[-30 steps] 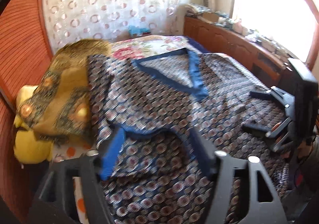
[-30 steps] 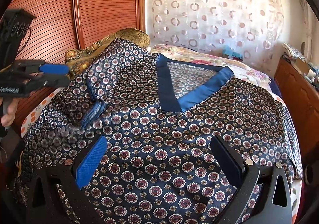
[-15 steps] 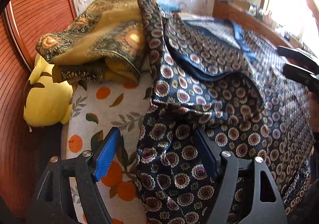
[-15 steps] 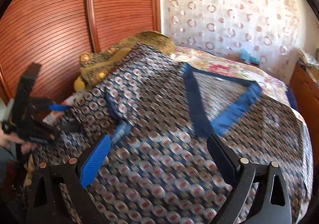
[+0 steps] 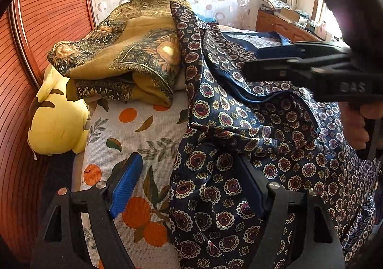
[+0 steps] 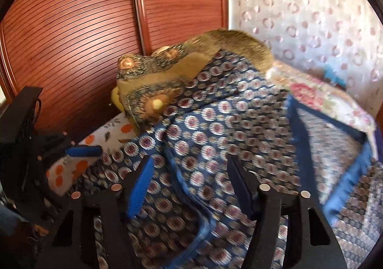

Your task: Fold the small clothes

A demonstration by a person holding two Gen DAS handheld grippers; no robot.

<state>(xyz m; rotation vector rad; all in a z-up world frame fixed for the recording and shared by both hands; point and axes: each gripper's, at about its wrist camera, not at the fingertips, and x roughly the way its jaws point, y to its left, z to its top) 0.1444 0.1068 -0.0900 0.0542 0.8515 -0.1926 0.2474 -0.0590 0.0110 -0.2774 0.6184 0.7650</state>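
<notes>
Since a second ago the left gripper [image 5: 189,182] has dropped from over the middle of the garment [image 5: 275,149] to its left edge, where the orange-print sheet [image 5: 143,130] now shows. The right gripper [image 6: 189,185] has swung left, from the blue neckline [image 6: 335,173] toward the folded sleeve area; its view is blurred.

Left gripper: tilted down over the near-left edge of the bed; jaws widely spread and opening. Its left finger [image 5: 125,187] is over the bare sheet, its right finger [image 5: 249,185] is at the bunched edge of the garment, and no cloth is pinched.

Right gripper: angled down over the garment, right of the left gripper; jaws partly spread and closing, with a blue-trimmed fold lying between them. Contact with the cloth cannot be told.

The garment lies spread over the bed, its far-left corner against the gold blanket [image 5: 124,53].
</notes>
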